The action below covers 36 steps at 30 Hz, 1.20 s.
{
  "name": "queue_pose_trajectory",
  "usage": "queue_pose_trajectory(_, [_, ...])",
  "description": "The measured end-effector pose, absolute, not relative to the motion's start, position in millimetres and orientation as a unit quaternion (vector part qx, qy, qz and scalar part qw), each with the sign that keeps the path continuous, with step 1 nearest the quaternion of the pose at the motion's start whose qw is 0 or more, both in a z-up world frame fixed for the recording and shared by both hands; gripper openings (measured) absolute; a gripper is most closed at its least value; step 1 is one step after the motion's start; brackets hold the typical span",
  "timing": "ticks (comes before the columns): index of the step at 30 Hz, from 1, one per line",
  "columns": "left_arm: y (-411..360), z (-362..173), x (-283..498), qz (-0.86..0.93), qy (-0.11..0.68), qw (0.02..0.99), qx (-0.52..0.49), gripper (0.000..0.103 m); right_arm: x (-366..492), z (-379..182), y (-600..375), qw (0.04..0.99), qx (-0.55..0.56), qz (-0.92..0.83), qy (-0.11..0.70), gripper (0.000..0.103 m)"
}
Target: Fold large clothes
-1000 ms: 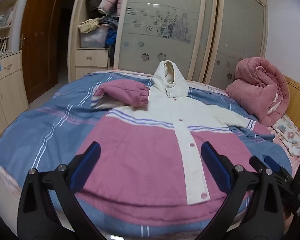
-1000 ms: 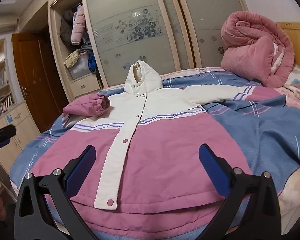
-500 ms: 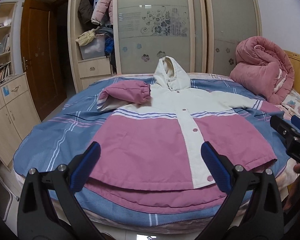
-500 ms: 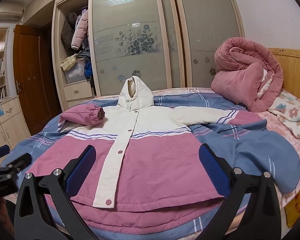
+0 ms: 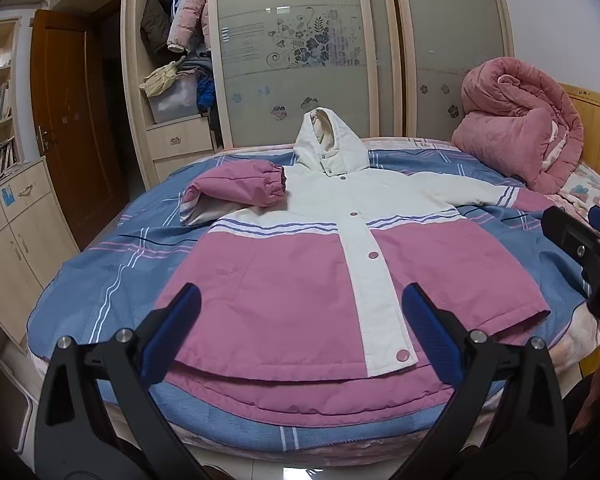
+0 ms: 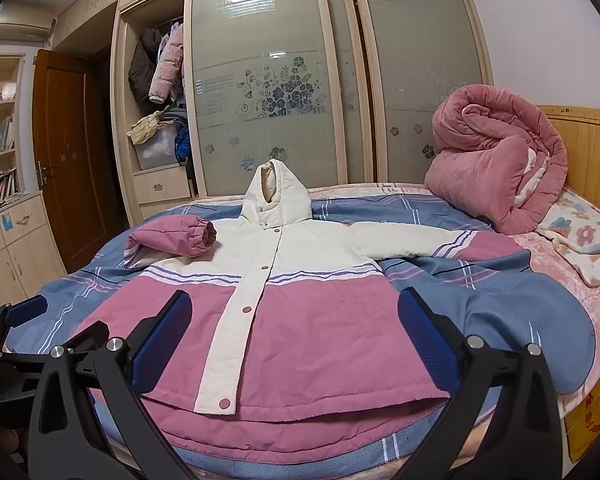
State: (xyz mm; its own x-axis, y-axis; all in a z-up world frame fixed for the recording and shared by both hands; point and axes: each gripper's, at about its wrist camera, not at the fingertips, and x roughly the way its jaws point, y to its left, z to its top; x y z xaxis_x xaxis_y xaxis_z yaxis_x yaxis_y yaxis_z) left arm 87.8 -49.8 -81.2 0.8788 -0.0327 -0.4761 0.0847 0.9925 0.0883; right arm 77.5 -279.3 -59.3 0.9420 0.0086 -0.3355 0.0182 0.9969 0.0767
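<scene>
Jacket (image 5: 300, 280) lies on bed (image 5: 100, 280), quilt (image 5: 520, 140) behind right.

Left gripper (image 5: 300, 328): both black arms with blue fingertip pads (image 5: 172, 332) are spread wide apart, with nothing between them. The unit is held level, pointing forward, clear of any surface. In the right wrist view it appears at the lower left edge (image 6: 8, 320), side-on.

Right gripper (image 6: 294, 332): jaws likewise spread wide, blue pads (image 6: 428, 340) facing each other, nothing held. It appears at the right edge of the left wrist view (image 5: 580, 248), with part of the holding hand (image 5: 596, 400) visible below it.
</scene>
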Motion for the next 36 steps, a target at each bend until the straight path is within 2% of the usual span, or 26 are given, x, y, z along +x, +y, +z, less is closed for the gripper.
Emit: queue_pose_trajectory(36, [-48,-85,99,-0.033,0.256,0.965,0.036,0.101,86,-65,-271,0.983,0.038,-0.003,0.179,0.102])
